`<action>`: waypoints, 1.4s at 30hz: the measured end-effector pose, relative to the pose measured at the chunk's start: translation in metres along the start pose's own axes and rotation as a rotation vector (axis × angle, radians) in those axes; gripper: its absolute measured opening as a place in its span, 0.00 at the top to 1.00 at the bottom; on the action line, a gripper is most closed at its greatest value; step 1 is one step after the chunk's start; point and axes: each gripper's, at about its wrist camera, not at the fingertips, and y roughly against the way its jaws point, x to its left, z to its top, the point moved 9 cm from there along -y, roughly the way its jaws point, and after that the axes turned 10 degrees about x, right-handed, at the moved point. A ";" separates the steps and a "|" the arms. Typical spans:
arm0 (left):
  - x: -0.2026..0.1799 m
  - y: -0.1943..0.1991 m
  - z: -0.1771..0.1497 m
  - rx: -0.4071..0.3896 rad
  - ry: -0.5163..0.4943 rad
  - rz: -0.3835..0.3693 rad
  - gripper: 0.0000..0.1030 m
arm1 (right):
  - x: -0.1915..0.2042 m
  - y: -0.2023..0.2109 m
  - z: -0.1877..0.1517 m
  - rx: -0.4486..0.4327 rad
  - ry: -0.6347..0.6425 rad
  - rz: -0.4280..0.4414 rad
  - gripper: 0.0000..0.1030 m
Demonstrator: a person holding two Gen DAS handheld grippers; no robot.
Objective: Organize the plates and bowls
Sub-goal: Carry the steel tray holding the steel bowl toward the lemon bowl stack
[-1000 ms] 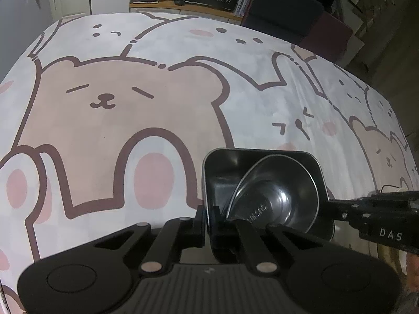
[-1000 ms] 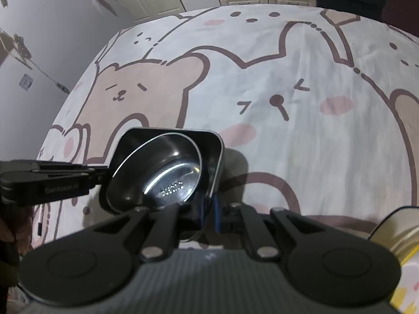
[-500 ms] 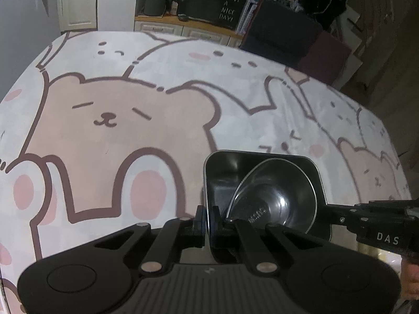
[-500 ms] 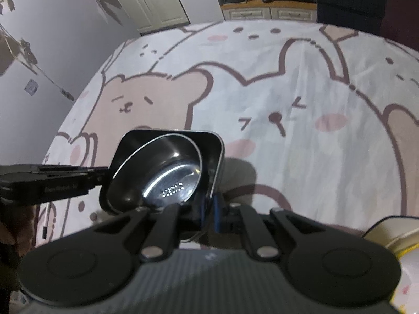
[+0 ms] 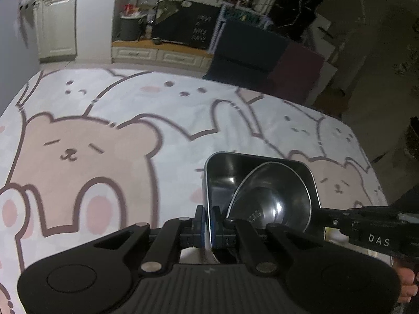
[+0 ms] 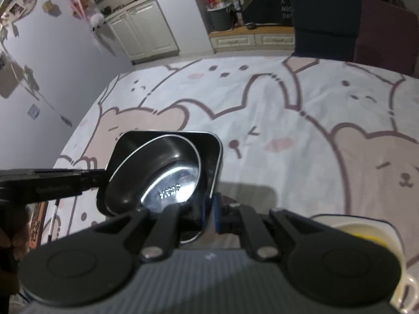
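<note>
Spreading beneath everything is the bear-print bed cover [image 5: 110, 162]; held clear above it, the square metal tray [image 5: 222, 167] carries the round bowl [image 5: 272, 198]; left tongs [image 5: 208, 222] and right tongs [image 6: 212, 216] pinch opposite walls, probably keeping it level.

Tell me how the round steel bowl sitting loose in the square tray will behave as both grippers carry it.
The round steel bowl leans tilted inside the square steel tray, so it will likely slide or rattle. Both surfaces look polished, so probably slippery. The left gripper and right gripper pinch only thin rims, so tipping seems possible.
</note>
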 end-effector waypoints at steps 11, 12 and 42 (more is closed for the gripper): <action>-0.079 0.007 -0.009 -0.020 -0.094 -0.033 0.96 | -0.056 0.064 -0.031 -0.076 -0.065 -0.039 0.93; -0.085 0.006 -0.011 -0.018 -0.099 -0.041 0.96 | -0.061 0.070 -0.034 -0.080 -0.072 -0.040 0.93; -0.181 -0.065 -0.069 0.183 -0.156 -0.120 0.95 | -0.171 0.102 -0.128 -0.017 -0.188 -0.112 0.93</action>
